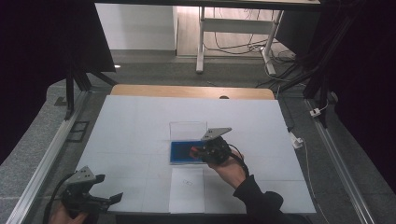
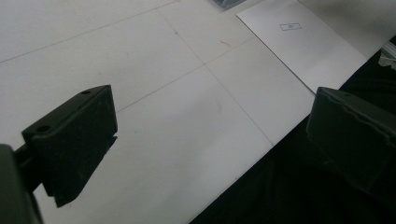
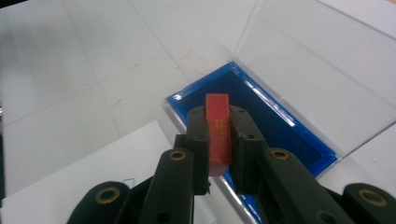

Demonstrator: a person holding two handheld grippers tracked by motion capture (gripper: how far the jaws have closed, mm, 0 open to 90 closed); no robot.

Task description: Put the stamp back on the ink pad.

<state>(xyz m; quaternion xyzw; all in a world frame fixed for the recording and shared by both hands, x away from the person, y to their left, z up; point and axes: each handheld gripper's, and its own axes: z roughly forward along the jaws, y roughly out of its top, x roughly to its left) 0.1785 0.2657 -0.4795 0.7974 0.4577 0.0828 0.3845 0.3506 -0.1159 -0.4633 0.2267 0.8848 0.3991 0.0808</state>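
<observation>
**Two grippers, one red block over blue tray**

Right gripper (image 3: 219,140) pinching a red block (image 3: 218,130) with yellow markings, both black pads pressed on its long sides, block standing up between them. Held just above the near part of a blue tray (image 3: 280,126), close to its near left corner. Clear lid (image 3: 327,70) open behind the tray, lying flat on the white table cover (image 1: 135,126). From the high view, right gripper (image 1: 205,150) over the right half of the blue tray (image 1: 180,153), near the middle of the table.

Left gripper (image 2: 210,135) with fingers spread wide, nothing between them, low over the front edge of the table cover. Seen from above at the front left corner (image 1: 98,198), well apart from the tray. Much free white surface on the left and behind the lid.

White paper sheet (image 1: 187,189) just in front of the tray, small printed mark on it too small to read. Lower end of the block hidden by the pads. Right part of the tray covered by the gripper in the high view. Left hand cut off by the bottom edge.
</observation>
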